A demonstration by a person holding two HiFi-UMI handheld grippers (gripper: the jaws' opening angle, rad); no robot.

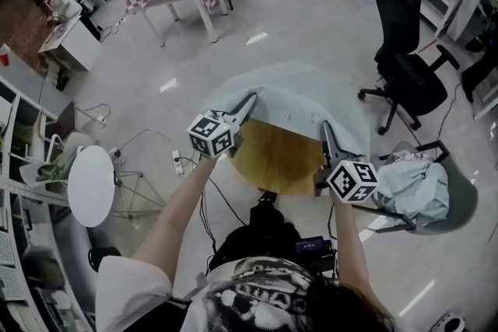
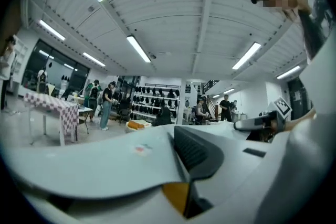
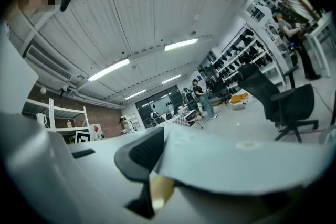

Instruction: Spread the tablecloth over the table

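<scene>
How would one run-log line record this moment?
left tool: shut on tablecloth edge | right tool: shut on tablecloth edge | tablecloth: covers far part of table | table: near part bare

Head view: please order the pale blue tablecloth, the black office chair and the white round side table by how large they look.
Largest: pale blue tablecloth.
Then: black office chair.
Smallest: white round side table.

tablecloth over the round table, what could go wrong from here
The left gripper and right gripper pinch only the near edge of the tablecloth, so a hard tug could slip it free. The cloth lies mostly over the far side, leaving the near wood of the table bare; released now, it may slide off or sit off-centre.
</scene>
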